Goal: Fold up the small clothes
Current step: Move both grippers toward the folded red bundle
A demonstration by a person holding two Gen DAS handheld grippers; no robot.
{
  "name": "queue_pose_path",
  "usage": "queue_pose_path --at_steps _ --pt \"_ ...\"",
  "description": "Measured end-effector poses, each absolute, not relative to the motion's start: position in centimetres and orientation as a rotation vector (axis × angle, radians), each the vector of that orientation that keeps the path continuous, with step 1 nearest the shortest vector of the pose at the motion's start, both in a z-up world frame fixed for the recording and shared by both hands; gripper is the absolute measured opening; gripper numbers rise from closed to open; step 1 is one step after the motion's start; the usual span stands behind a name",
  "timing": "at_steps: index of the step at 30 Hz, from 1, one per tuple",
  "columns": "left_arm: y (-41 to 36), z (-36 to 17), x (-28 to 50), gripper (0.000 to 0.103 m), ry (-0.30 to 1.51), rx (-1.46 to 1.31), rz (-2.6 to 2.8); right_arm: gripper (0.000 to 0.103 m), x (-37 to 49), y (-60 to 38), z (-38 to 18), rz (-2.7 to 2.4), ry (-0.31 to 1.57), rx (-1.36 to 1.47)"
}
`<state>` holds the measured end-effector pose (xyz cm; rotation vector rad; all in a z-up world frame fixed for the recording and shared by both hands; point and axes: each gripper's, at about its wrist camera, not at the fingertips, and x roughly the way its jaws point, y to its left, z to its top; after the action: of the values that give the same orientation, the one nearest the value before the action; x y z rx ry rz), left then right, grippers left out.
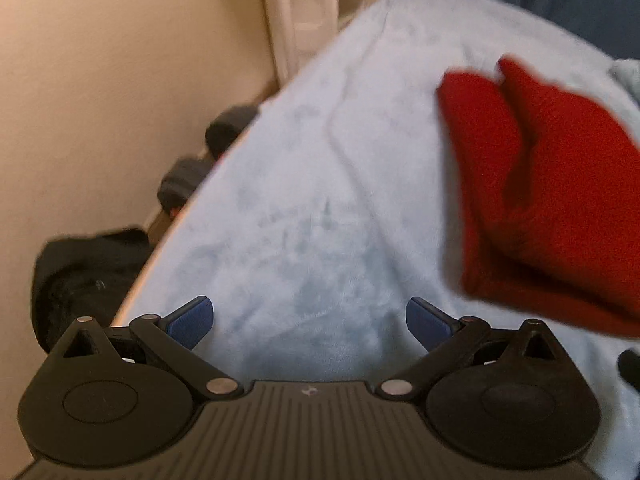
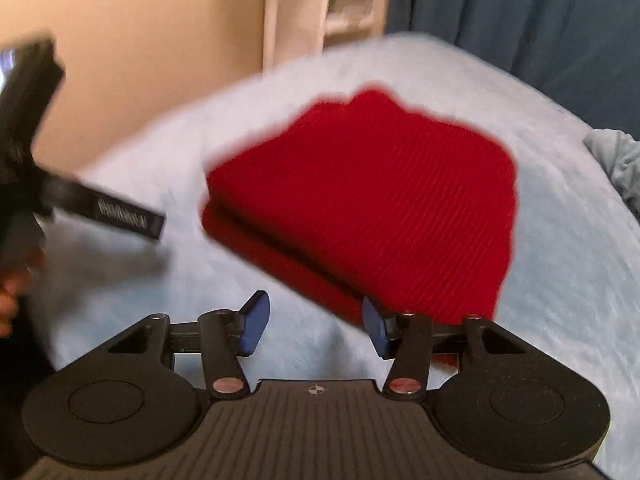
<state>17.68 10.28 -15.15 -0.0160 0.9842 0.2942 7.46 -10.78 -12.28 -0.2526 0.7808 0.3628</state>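
On the pale blue blanket (image 2: 560, 264) that covers the bed, going from left to right, the left gripper (image 1: 310, 322) hangs with its jaws spread wide and nothing between its blue pads (image 1: 192, 320), only bare blanket beneath; beyond the bed's left edge some dark things (image 1: 92, 272) lie on the floor by the cream wall (image 1: 100, 80), too blurred to name; in the right wrist view that same left gripper shows at the far left as a black blur, a bit of the person's hand (image 2: 8, 300) under it; next comes the red knitted garment (image 2: 372, 208), lying on the blanket in a folded stack with a doubled edge along its near side; the right gripper (image 2: 316, 328) sits just before that edge, jaws about half open and empty, the right pad close to the red cloth though contact cannot be told; the fold on this piece looks finished and let go, so the next move likely calls for setting it aside or fetching another garment, perhaps the grey-blue cloth (image 2: 616, 160) at the far right; no basket, box or other container is in view.
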Motion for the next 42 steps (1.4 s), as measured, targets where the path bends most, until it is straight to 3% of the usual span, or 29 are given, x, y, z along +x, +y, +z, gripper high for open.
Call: queue_pose_path --at_steps 2,4,12,23,42 --pt "10.0 -12.5 16.4 0.103 0.935 -0.018 0.27 0.059 5.7 -11.6 -9.3 0.356 0.712 -0.232" --pt "9.5 -9.9 14.8 0.103 0.899 -0.037 0.241 0.073 3.8 -12.7 -6.9 0.341 0.671 -0.187" --pt "7.1 -3.9 7.0 0.103 0.876 -0.16 0.137 0.085 -4.8 -17.8 -1.7 0.24 0.575 -0.077" --pt "3.1 -0.8 1.3 0.103 0.88 -0.127 0.084 0.086 -9.7 -21.0 -2.7 0.172 0.606 0.057" --pt "2.7 -0.4 2.7 0.103 0.91 -0.16 0.107 0.086 -7.5 -22.5 -3.8 0.163 0.657 0.168"
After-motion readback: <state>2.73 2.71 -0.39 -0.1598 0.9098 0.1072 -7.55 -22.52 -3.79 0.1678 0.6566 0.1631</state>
